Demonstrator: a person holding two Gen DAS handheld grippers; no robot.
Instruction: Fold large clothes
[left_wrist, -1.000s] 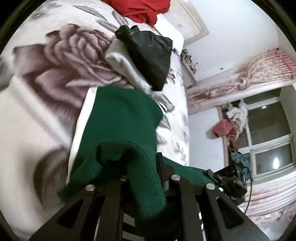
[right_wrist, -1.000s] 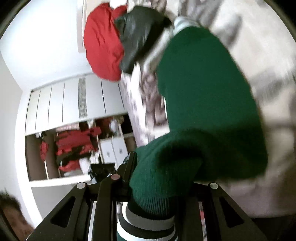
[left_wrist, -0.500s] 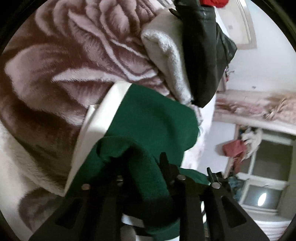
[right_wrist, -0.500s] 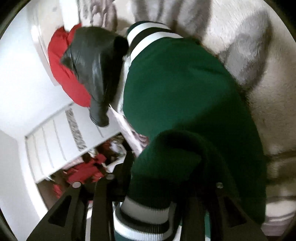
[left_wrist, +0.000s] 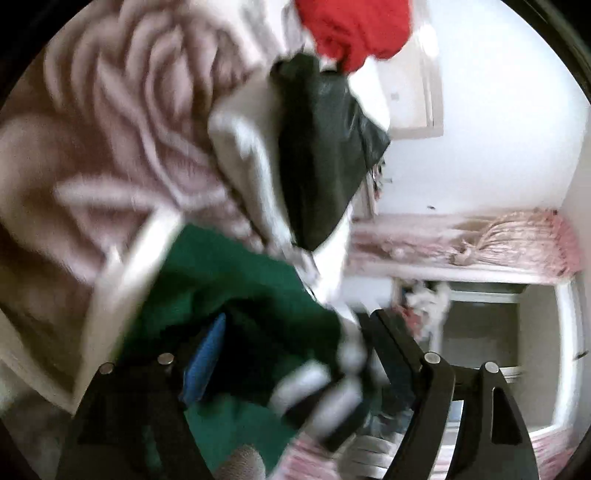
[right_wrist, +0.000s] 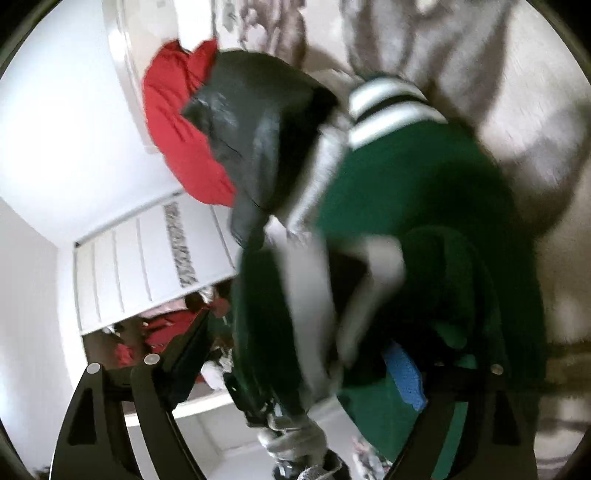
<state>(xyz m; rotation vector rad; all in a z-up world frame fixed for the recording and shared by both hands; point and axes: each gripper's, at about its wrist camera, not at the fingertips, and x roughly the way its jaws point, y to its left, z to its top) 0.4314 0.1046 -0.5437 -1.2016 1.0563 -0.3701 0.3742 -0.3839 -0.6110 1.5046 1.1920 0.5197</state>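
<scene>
A dark green sweater with white stripes lies folded on the flowered bedspread. My left gripper is open, its fingers spread wide, with the green cloth and a striped cuff loose between them. In the right wrist view the same sweater lies bunched, its striped hem at the far end. My right gripper is open too, with green and white cloth hanging loose between its fingers. Both views are blurred.
A black leather jacket with a grey lining and a red garment lie just beyond the sweater; both show in the right wrist view. A curtained window and a white wardrobe stand beyond the bed.
Both grippers were shut on green cloth and have opened, letting the sweater go. Both have pulled back a little; the pile beyond has shifted in view.
</scene>
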